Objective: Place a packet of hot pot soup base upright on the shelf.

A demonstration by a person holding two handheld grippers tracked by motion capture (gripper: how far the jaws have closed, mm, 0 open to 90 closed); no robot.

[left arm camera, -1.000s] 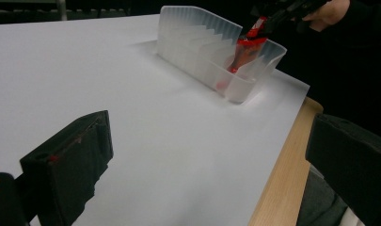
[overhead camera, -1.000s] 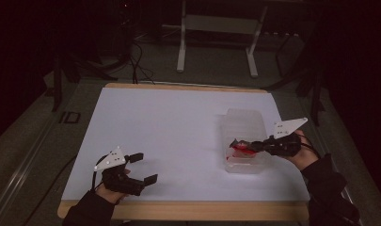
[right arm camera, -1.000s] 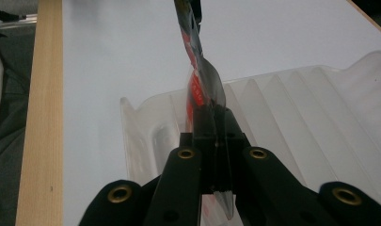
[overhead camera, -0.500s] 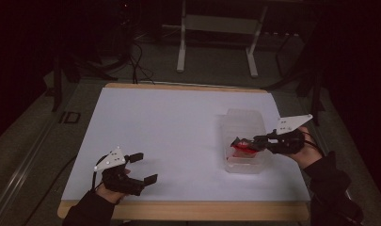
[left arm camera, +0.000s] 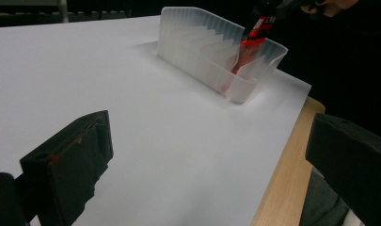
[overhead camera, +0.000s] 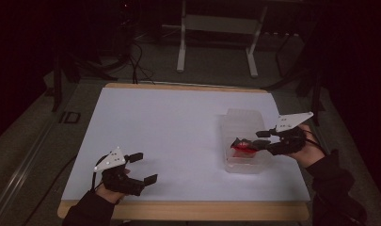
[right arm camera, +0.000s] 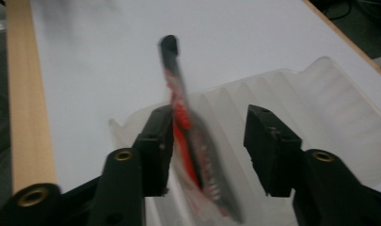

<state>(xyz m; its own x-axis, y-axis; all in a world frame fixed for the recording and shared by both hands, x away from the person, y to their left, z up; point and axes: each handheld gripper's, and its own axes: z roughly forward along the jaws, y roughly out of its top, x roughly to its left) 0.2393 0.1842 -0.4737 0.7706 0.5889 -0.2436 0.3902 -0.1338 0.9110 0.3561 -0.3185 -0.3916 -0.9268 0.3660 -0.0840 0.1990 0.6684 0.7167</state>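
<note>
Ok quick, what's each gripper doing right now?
Left gripper: open, empty.
Right gripper: jaws just opening, red-and-black packet loose between them over the clear tray.

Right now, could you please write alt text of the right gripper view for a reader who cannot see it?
A blurred red and black packet stands between the two black jaws of the right claw, which have just been opening; it leans by the left jaw, apart from the right one. Below is a clear ribbed plastic container on a white table cover with a wooden edge.

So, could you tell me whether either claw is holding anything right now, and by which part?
Nothing is held. The right claw has just been opening; the red-and-black packet stands between its jaws, released into the clear bin. The left claw is open.
</note>
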